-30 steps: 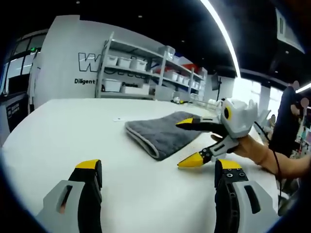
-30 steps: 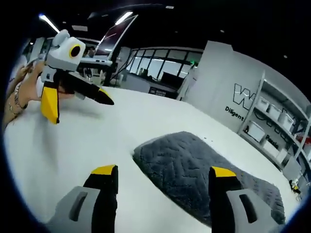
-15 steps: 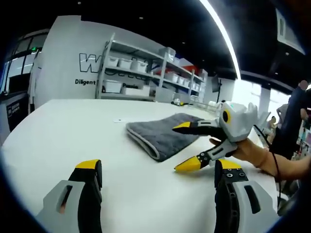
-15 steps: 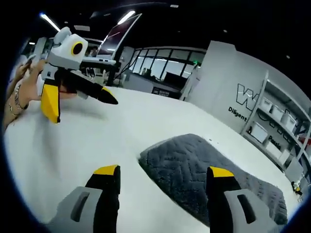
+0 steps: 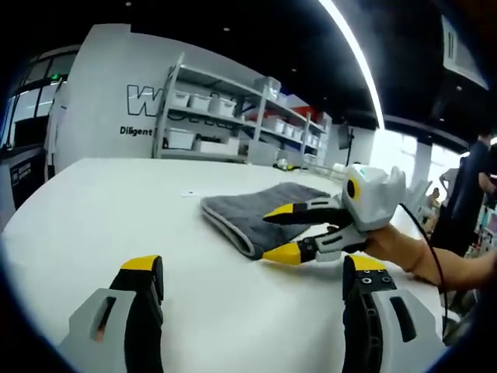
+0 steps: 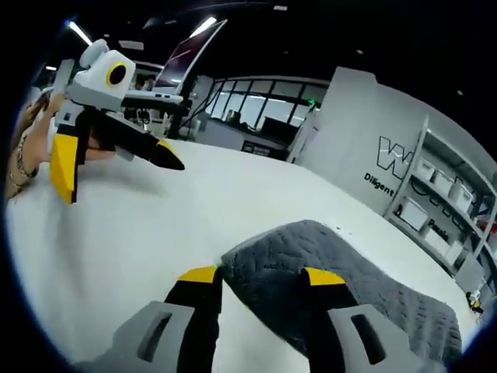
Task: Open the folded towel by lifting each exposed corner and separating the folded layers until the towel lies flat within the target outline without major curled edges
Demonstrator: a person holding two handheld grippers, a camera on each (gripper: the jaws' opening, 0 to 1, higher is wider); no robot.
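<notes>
A grey folded towel (image 5: 241, 208) lies on the white table (image 5: 93, 202), its rounded fold facing me in the left gripper view. My right gripper (image 5: 279, 231) reaches in from the right with one yellow tip above and one below the towel's near corner. In the right gripper view that towel (image 6: 326, 256) corner sits between the right gripper's (image 6: 262, 276) jaws, which stand apart with a narrowed gap. My left gripper (image 5: 254, 268) is open over bare table, short of the towel. The left gripper (image 6: 116, 167) hangs open at the upper left of the right gripper view.
Metal shelves with white bins (image 5: 225, 116) stand behind the table against a lettered wall. A person (image 5: 470, 186) stands at the far right. A hand (image 5: 404, 245) holds the right gripper. Bare white tabletop (image 6: 140, 225) spreads between the two grippers.
The right gripper has moved in onto the towel's near corner and its jaws have narrowed around it. The left gripper has stayed open and in place.
</notes>
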